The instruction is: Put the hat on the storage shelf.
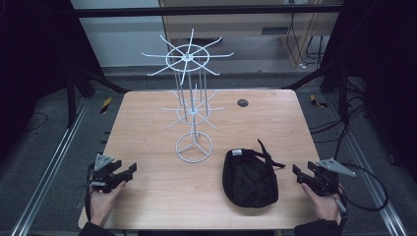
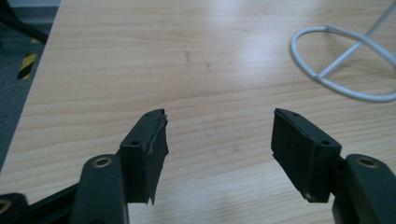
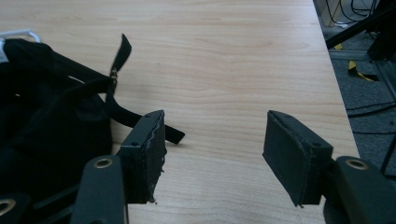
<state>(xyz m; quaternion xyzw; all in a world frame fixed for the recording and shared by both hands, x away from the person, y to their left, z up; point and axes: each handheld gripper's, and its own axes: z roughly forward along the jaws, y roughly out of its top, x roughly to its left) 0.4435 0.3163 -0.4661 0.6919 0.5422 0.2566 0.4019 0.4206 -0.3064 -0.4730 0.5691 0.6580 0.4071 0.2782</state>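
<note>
Black bag [image 1: 250, 178] lies on the tabletop [image 1: 147, 187] beside the wire rack [image 1: 191, 105]. Left gripper [image 2: 219, 135]: fingers spread, empty. Right gripper [image 3: 212, 140]: fingers spread near the strap [image 3: 140, 119]; a loose strap may snag.

No writing, brand or number can be read anywhere; the small white tag [image 1: 237, 152] on the black bag [image 1: 250, 179] is too blurred.

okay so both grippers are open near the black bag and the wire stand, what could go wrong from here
The black fabric bag is limp, with loose straps: the open right gripper may pinch only a strap, so the bag sags. The tall white wire stand looks light on its ring base, so a snagged strap or the left gripper might tip it.
</note>
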